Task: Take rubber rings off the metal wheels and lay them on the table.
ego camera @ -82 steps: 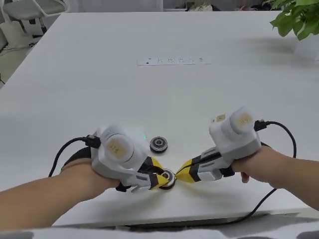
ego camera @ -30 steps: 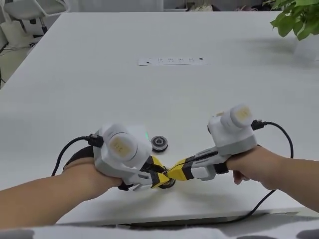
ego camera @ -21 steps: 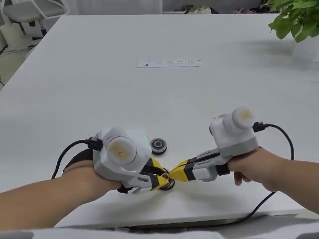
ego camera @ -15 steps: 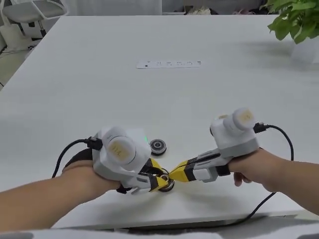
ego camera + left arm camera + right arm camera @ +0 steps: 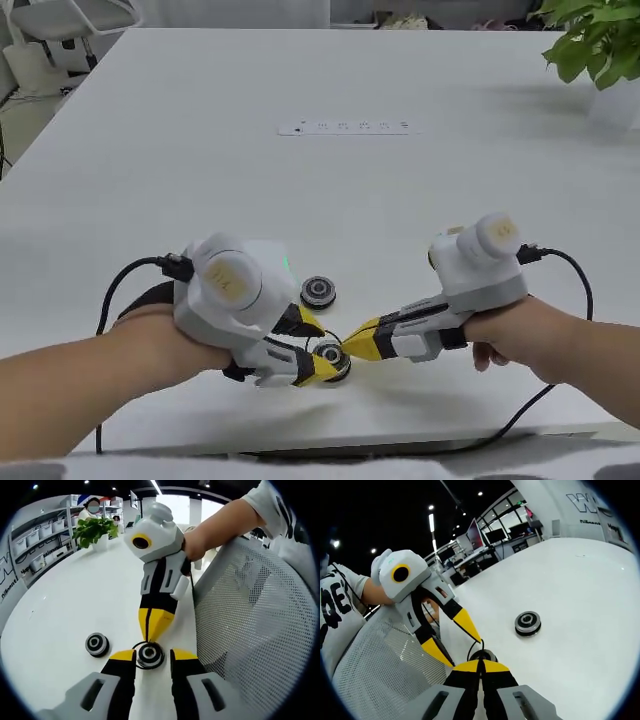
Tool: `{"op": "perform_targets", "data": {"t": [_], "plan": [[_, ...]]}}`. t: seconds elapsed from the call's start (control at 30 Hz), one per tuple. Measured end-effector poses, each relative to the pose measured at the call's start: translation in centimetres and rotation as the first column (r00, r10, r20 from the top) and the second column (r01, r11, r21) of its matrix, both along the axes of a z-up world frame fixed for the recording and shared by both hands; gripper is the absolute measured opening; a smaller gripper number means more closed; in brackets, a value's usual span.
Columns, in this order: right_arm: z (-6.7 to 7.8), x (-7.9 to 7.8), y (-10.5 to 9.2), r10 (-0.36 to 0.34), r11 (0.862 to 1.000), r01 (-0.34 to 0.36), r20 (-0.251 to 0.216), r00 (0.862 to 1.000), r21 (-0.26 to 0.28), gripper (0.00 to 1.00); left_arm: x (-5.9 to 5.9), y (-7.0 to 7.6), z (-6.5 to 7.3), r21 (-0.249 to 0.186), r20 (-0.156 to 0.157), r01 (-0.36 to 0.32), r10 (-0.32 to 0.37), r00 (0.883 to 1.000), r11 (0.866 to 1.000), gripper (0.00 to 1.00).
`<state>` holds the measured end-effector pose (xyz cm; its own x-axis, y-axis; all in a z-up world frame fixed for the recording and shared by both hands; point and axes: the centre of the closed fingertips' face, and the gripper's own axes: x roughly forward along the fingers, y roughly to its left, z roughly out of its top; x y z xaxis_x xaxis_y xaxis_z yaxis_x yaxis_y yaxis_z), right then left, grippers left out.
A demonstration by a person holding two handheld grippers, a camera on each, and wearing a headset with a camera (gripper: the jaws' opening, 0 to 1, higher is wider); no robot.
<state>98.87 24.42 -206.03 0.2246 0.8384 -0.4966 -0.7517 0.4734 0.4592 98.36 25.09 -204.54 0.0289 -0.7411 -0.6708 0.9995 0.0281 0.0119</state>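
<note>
A small metal wheel [image 5: 331, 359] [image 5: 150, 654] lies near the table's front edge between the yellow-tipped jaws of my left gripper [image 5: 318, 349] [image 5: 153, 656], which press on its sides. A thin black rubber ring [image 5: 139, 645] [image 5: 473, 651] hangs loose around the wheel's far edge, partly off it. My right gripper [image 5: 350, 349] [image 5: 481, 666] comes in from the right, shut, with the ring pinched at its tips. A second wheel [image 5: 318, 291] [image 5: 97, 644] [image 5: 527, 622], its black ring still on it, lies flat just beyond.
A white power strip [image 5: 343, 127] lies mid-table. A potted plant [image 5: 597, 40] stands at the far right corner. Black cables trail from both grippers over the white table [image 5: 300, 190]. A mesh chair back [image 5: 250, 630] is close behind the front edge.
My left gripper has rolled and risen a little while keeping the wheel. The right gripper's tips have drawn back slightly to the right, so the ring now stands off the wheel.
</note>
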Motion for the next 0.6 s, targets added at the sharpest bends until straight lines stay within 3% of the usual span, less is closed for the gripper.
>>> {"op": "perform_targets", "data": {"t": [0.13,0.6], "plan": [[0.3,0.0,0.1,0.001,1.0,-0.001,0.002,1.0,0.009,0.0,0.3,0.5,0.8,-0.017,0.012,-0.018,0.018,1.0,1.0,0.32],[1.7,0.5,0.8,0.0,0.999,-0.001,0.017,1.0,0.035,0.0,1.2,3.7,2.4,-0.056,0.01,-0.082,0.083,0.997,0.995,0.4]]}}
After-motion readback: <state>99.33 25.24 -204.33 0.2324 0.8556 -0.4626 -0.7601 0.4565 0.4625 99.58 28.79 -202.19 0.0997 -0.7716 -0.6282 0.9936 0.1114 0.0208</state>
